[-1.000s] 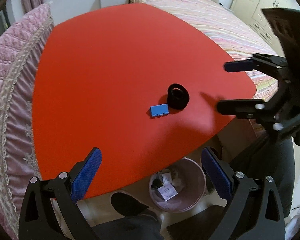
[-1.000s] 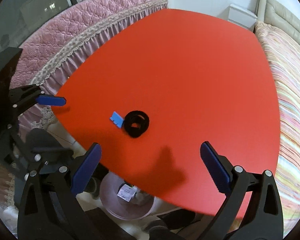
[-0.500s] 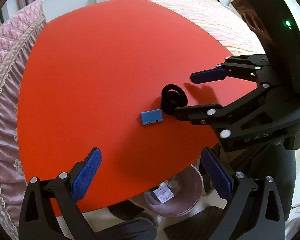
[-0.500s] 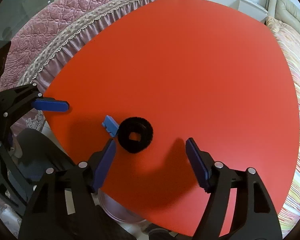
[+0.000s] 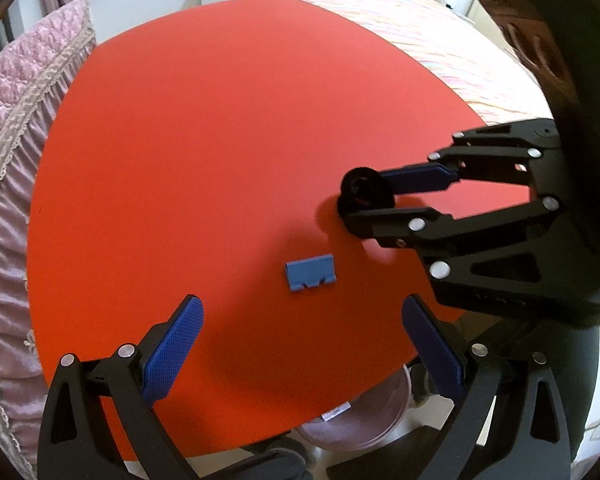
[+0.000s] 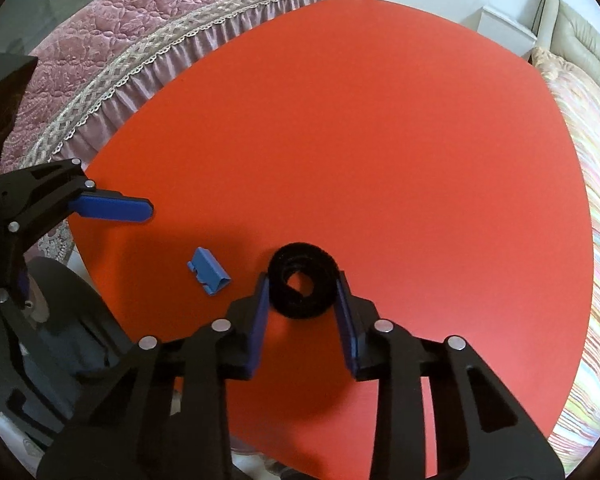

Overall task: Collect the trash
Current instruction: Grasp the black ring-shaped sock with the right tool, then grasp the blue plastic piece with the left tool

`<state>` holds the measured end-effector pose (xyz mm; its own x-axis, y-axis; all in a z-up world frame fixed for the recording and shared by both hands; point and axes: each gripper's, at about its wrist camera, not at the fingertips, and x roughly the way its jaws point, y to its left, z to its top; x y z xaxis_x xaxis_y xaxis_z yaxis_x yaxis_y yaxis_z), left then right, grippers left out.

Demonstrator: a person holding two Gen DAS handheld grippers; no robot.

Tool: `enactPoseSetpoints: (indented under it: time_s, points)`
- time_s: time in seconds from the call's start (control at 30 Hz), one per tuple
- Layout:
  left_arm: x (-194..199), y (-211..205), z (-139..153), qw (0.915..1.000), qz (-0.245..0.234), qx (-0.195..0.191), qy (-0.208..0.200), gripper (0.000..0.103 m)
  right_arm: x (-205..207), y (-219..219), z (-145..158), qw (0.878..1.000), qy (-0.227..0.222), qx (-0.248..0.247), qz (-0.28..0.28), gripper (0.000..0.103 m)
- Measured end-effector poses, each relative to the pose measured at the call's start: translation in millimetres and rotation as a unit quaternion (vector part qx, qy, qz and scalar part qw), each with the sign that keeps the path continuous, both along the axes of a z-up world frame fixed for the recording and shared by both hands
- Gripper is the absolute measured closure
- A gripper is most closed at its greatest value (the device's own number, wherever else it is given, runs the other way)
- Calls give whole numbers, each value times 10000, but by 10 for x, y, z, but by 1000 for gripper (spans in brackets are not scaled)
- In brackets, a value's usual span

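While the right gripper [image 6: 302, 294] has its two blue pads pressed against either side of one black ring-shaped roll [image 6: 302, 280], that roll rests on the red table [image 6: 360, 140], so the tongs are pinching it from both flanks. In the left wrist view the same roll [image 5: 365, 196] sits at the tips of the right gripper [image 5: 374, 202], between its upper blue pad and its lower black finger. One small blue clip-like piece [image 5: 311, 272] lies flat on the table [image 5: 204, 140], just ahead of the left gripper [image 5: 302, 344] and apart from the roll; in the right wrist view this piece [image 6: 209, 271] is just left of the right tongs' fingers. The left gripper's two blue pads [image 5: 172, 354] stand spread wide, with nothing between them. One pinkish bin [image 5: 356, 420] shows below the table's near edge, under the left tongs, with a white label visible inside.
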<state>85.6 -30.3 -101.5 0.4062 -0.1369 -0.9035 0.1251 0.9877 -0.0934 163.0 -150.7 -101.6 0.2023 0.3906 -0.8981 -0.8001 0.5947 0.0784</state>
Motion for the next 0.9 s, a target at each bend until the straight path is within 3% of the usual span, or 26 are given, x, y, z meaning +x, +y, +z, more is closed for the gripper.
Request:
enactPoseSetpoints:
  time_s: [0.27, 0.4, 0.47, 0.6, 0.63, 0.77, 0.9]
  points:
    - [61, 1, -50, 9996, 269, 22, -30, 11, 58, -117, 40, 9997, 8, 112, -236, 72]
    - [55, -73, -53, 9990, 373, 242, -93, 32, 72, -182, 70, 9994, -14, 166, -315, 72]
    - [45, -73, -28, 9987, 407, 276, -116, 57, 61, -197, 73, 9993, -33, 165, -323, 72]
    - [26, -52, -10, 9987, 415, 247, -149, 81, 44, -222, 80, 9992, -49, 191, -349, 72]
    - [18, -40, -11, 9987, 431, 222, -146, 91, 42, -236, 87, 9991, -51, 208, -369, 72]
    - [-2, -19, -11, 9988, 399, 192, -191, 100, 12, -279, 112, 9989, -71, 237, -406, 72]
    - [-17, 13, -37, 9985, 516, 40, -171, 102, -6, -310, 131, 9987, -80, 226, -457, 72]
